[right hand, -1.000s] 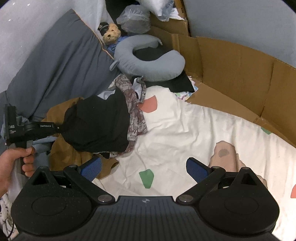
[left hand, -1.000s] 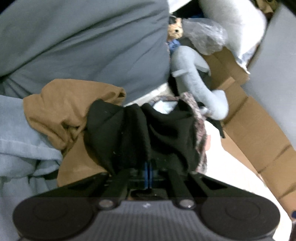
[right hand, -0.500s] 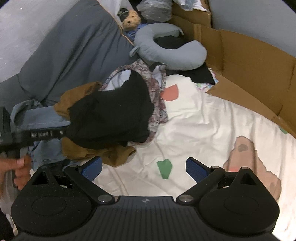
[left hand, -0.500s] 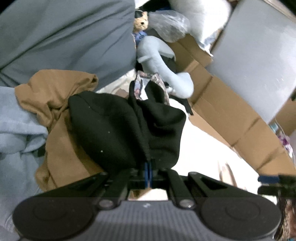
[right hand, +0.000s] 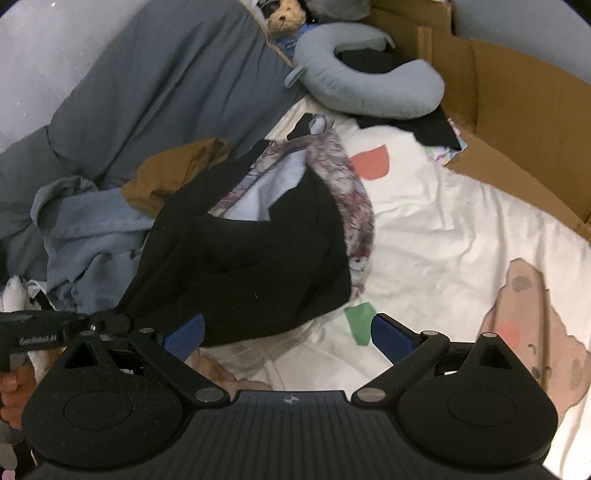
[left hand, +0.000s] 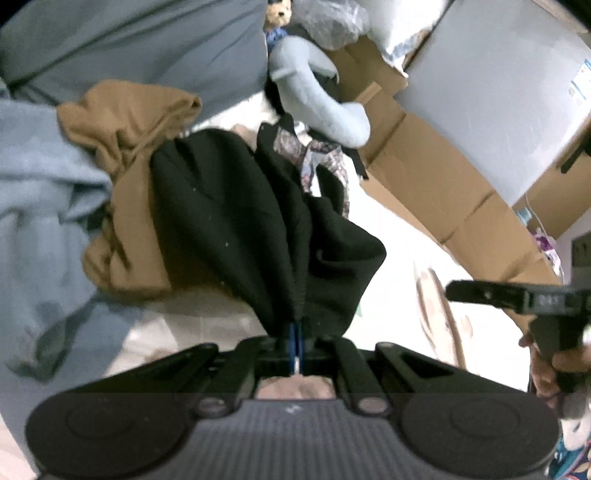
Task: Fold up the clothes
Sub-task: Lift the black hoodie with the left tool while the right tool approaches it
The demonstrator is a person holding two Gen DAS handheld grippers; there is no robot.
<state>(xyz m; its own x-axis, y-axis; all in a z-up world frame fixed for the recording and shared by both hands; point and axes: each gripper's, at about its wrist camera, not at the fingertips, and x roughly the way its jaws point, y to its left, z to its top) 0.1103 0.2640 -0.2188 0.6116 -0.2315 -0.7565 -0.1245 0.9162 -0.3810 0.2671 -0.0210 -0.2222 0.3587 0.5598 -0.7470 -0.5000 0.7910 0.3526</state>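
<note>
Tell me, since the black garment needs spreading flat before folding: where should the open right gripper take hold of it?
Probably the free lower hem of the black garment, nearest the right gripper. The left gripper pinches one bunched edge, so the cloth hangs loose over the white sheet. Come from the right, low, with the jaws straddling the hanging edge. That hem is away from the patterned garment.

Black garment (right hand: pixel 251 258) covering most of patterned cloth (right hand: pixel 347 192) & brown top (right hand: pixel 166 173), teddy (right hand: pixel 284 14) cut off at top edge, bedsheet print (left hand: pixel 439 314) blurred
</note>
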